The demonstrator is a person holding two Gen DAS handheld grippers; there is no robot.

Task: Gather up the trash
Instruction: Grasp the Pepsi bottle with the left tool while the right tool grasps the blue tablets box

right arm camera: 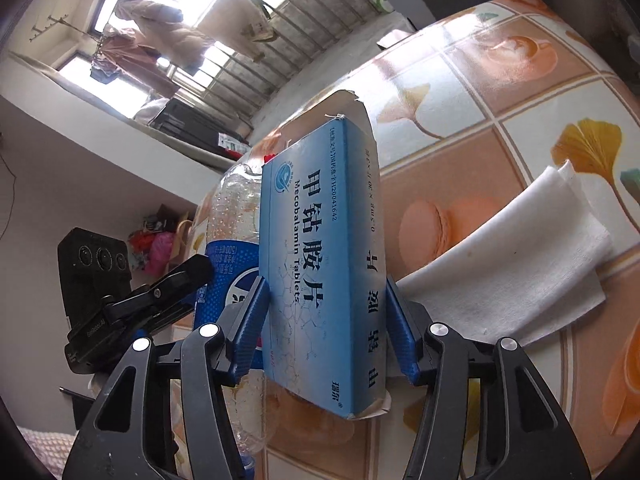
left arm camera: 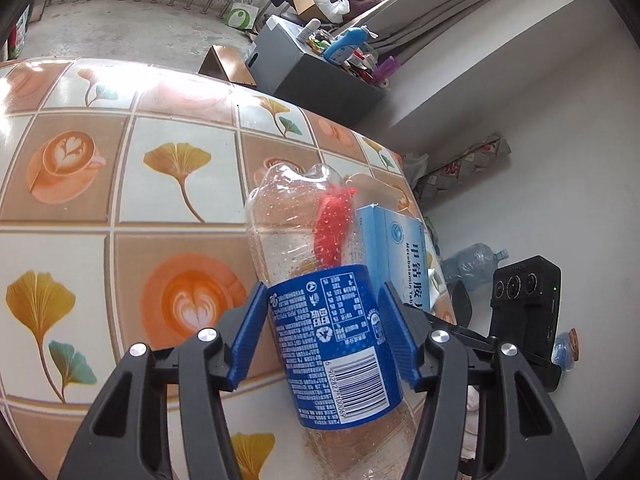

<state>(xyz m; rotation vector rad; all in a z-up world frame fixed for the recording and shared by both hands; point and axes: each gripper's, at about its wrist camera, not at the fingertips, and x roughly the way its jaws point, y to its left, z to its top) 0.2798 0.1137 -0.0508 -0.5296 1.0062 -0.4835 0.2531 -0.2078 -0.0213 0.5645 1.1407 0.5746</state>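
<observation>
A counter point(left arm camera: 120, 208) covered in a cloth printed with coffee cups and ginkgo leaves fills most of what I see, with a concrete floor, a barred window and a grey wall behind it.

My left gripper point(left arm camera: 322, 334) has a plastic bottle point(left arm camera: 320, 300) between its blue fingers point(left arm camera: 248, 336). Both pads sit against the blue label, so I judge it gripped. The bottle is clear, dotted with droplets, and its long axis runs straight away from me along the fingers, base end farthest out. Whether it rests on the counter or hangs above it I cannot tell.

My right gripper point(right arm camera: 324, 324) is closed the same way on a blue tablet box point(right arm camera: 320, 264), pads on its two narrow sides, long axis also pointing forward, torn flap at the far end. Box and bottle lie side by side, nearly touching, the bottle on the box's left.

A white paper napkin point(right arm camera: 520, 264) lies flat on the counter just right of the box, so my right hand is the nearer one to it, but those fingers are full. I think both pieces must be dropped off somewhere before the napkin; no bin is visible.
</observation>
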